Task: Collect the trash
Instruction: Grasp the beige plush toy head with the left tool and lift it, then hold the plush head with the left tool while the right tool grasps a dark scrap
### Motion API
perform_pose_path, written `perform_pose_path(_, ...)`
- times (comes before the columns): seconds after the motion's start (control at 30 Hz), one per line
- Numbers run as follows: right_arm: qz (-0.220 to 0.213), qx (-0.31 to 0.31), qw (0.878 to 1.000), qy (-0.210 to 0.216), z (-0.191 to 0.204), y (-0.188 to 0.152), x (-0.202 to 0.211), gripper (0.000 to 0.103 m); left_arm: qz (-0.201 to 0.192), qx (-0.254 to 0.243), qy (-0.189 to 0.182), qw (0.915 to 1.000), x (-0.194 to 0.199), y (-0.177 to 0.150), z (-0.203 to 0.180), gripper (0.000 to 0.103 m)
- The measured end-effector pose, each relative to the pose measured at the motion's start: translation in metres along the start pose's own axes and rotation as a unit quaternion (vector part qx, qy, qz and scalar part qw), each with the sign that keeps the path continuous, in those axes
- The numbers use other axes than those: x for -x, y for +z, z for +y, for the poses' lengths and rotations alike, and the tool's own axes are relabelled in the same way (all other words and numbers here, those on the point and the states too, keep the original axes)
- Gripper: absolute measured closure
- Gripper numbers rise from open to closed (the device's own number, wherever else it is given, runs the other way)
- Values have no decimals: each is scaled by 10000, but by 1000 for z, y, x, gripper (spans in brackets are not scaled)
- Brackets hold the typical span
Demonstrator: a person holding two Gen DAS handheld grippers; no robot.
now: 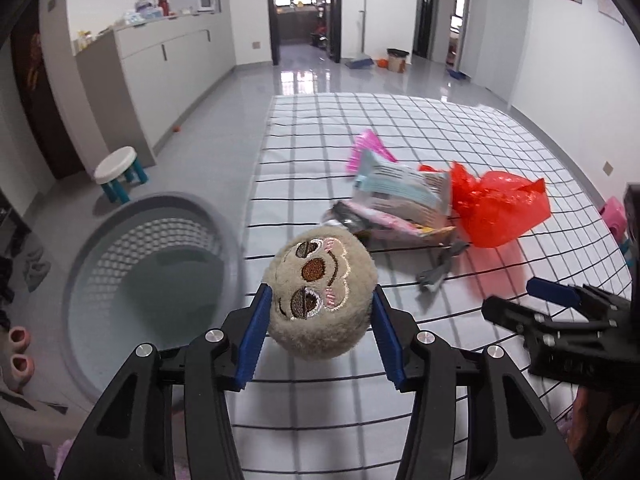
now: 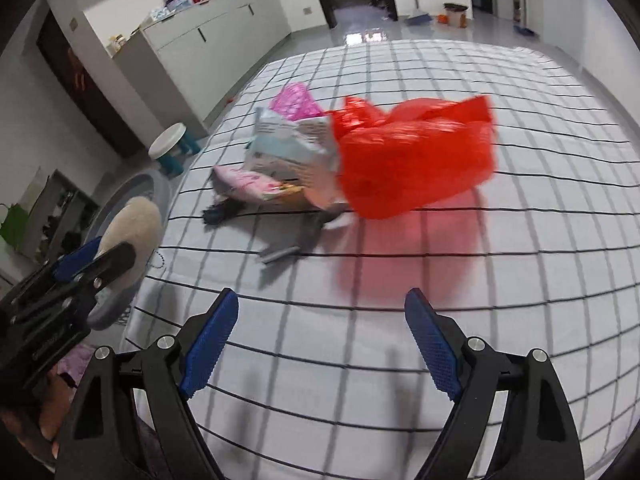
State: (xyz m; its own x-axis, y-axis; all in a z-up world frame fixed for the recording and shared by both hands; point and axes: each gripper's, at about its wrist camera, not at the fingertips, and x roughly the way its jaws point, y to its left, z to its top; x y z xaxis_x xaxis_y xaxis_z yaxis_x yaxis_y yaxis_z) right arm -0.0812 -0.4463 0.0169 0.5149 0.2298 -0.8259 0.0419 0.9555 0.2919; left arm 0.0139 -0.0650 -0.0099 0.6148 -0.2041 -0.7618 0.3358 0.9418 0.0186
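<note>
Left claw (image 1: 320, 312) clenched on plush ball (image 1: 320, 292) beside grey basket (image 1: 160, 216); right claw (image 2: 320, 340) released, red bag (image 2: 416, 156) ahead.

Glossy grey floor (image 1: 224, 120), white walls (image 1: 560, 60)

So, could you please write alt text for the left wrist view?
The left gripper clamps a round plush toy above a checked sheet, beside a grey basket. A trash pile with a red bag lies beyond.

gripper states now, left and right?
Left gripper: shut on the plush toy head.
Right gripper: open, nothing between the jaws.
</note>
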Motion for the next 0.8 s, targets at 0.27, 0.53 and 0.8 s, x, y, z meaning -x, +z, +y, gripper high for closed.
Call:
perform_pose_path(0.27,128,-150,9991,-374,24,26,-28,22,-91,277,144,9995,9,-4,35,55)
perform_pose_path(0.53,107,-236,9948,-985,29,33,-52,27,-181,425,130,9988,17,-6,52,55)
perform_pose_path(0.8,231,-125,9935,-1109,32,29,-66,67,-155,515,148,9984,19,-8,58,55)
